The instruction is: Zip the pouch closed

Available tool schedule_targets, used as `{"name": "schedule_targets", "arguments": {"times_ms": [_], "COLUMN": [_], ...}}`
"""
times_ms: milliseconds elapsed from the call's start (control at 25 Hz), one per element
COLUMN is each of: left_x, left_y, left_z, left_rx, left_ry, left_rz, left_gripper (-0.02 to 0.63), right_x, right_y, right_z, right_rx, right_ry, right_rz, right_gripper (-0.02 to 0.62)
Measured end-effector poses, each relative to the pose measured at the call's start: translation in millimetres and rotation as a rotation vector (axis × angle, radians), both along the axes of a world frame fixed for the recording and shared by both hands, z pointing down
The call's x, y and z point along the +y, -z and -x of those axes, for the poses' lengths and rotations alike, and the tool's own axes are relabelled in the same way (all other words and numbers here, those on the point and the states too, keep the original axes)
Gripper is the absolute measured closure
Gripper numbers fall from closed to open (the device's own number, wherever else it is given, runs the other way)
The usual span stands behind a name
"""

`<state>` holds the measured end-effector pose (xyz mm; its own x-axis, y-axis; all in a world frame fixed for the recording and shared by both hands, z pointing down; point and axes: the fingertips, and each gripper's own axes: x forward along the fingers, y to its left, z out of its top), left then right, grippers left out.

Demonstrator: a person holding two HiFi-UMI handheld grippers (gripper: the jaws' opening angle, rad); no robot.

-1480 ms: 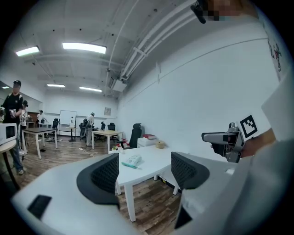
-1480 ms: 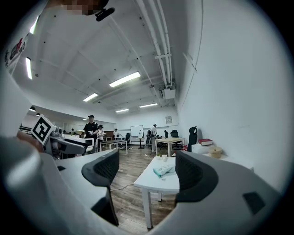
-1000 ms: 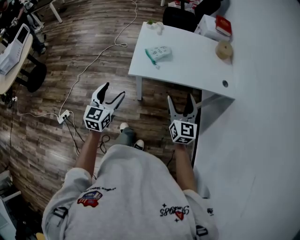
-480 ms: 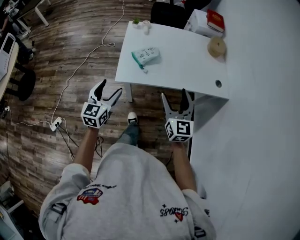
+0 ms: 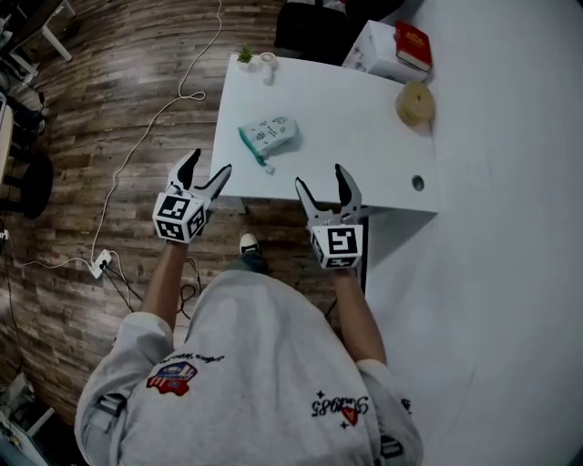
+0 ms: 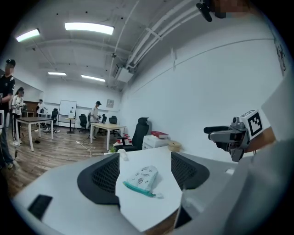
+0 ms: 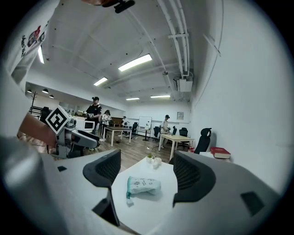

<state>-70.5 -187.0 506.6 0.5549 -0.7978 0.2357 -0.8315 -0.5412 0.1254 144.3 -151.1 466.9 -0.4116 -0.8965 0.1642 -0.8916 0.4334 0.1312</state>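
A pale pouch (image 5: 265, 136) with green print and a teal zip edge lies on the white table (image 5: 355, 155), its zip end towards the near edge. It shows between the jaws in the left gripper view as the pouch (image 6: 141, 179) and in the right gripper view as the pouch (image 7: 143, 185). My left gripper (image 5: 204, 174) hangs open at the table's near left corner. Over the near edge, short of the pouch, my right gripper (image 5: 321, 186) is open too. Neither touches it.
On the table's far side stand a small plant (image 5: 244, 55) and a cup (image 5: 267, 64), with a tape roll (image 5: 414, 103) and a red book (image 5: 412, 45) on a white box at the right. A black chair (image 5: 310, 27) stands behind. Cables cross the wooden floor (image 5: 109, 136).
I have stepped closer to the table. Both grippers moved forward from over the floor to its near edge, still open.
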Motion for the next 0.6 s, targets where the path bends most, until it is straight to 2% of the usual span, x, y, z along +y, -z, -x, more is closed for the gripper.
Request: {"name": "schedule_targets", "arguments": {"times_ms": [240,480,600], "left_x": [-62,-84,-93], "left_y": [2,3,4], "left_z": [5,11,12], "left_rx": [-0.006,0.025,0.008], "left_ry": [0.0,0.033,0.045], "left_rz": [-0.008,0.007,-0.008], "left_gripper": [0.262,0.262,0.262], "right_x": [-61,-97,-112], "right_y": [-10,-14,-15], "right_z": [9,20,26], "right_rx": [0.005,-0.01,-0.021], "right_ry": [0.011,0.048,0.066], "right_rz": [0.012,0.019,0.008], "right_gripper": [0.249,0.252,0.256]}}
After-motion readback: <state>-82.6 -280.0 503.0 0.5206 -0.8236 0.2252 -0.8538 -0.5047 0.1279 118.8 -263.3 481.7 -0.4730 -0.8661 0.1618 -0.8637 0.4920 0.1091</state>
